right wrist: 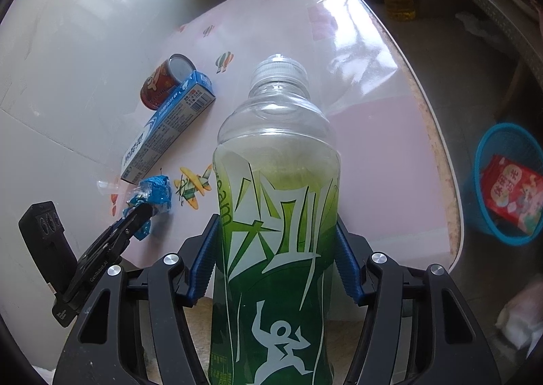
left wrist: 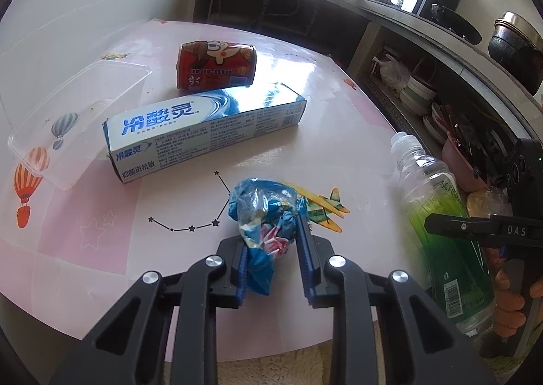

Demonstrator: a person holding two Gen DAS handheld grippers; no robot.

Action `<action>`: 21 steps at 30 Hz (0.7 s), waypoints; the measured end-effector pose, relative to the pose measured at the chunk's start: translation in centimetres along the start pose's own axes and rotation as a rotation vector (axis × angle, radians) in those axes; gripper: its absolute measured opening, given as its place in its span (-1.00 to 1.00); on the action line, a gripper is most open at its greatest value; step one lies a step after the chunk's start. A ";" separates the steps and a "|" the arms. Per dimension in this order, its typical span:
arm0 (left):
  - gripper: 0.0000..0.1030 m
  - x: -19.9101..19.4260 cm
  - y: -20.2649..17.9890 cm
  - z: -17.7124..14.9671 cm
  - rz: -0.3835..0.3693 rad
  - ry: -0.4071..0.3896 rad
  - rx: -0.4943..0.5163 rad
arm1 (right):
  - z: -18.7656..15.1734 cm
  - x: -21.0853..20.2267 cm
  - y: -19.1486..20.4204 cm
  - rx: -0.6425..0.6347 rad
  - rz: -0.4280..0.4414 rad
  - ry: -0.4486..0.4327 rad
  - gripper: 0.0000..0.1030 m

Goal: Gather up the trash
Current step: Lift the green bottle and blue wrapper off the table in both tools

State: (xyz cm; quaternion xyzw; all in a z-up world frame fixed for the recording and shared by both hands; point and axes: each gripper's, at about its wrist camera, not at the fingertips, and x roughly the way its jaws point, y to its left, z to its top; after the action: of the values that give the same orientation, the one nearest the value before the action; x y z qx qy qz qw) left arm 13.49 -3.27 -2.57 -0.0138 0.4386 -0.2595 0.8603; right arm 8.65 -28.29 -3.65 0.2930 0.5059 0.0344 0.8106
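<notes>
Both hands are busy here! The right gripper (right wrist: 276,249) is clamped on the clear plastic bottle with the green label (right wrist: 275,215), blue pads pressed to its sides, cap pointing out over the pink patterned table (right wrist: 373,120). On the other side, the left gripper (left wrist: 271,249) brackets the crumpled blue plastic wrapper (left wrist: 264,215); the right pad touches it, but whether the jaws have actually closed on it, I cannot tell. The wrapper lies on the table near the front edge.

Down on the floor to the right sits the blue plastic basket (right wrist: 482,161), with a red snack packet (right wrist: 512,195) already inside, so one piece looks collected. To go, by my reckoning: bottle and wrapper into the basket, then the long white-and-blue toothpaste box (left wrist: 203,134) and the red drink can (left wrist: 217,64) lying behind it.
</notes>
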 end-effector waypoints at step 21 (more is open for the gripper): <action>-0.55 -2.2 -1.1 0.9 -0.029 -0.054 -0.008 | -0.7 -2.3 -0.8 0.042 0.073 -0.030 0.13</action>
State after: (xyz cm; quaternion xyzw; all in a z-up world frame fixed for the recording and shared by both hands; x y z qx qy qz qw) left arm 12.64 -3.40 -0.14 -0.0309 0.4160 -0.2698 0.8678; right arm 6.74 -29.44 -2.50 0.3285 0.4833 0.0489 0.8100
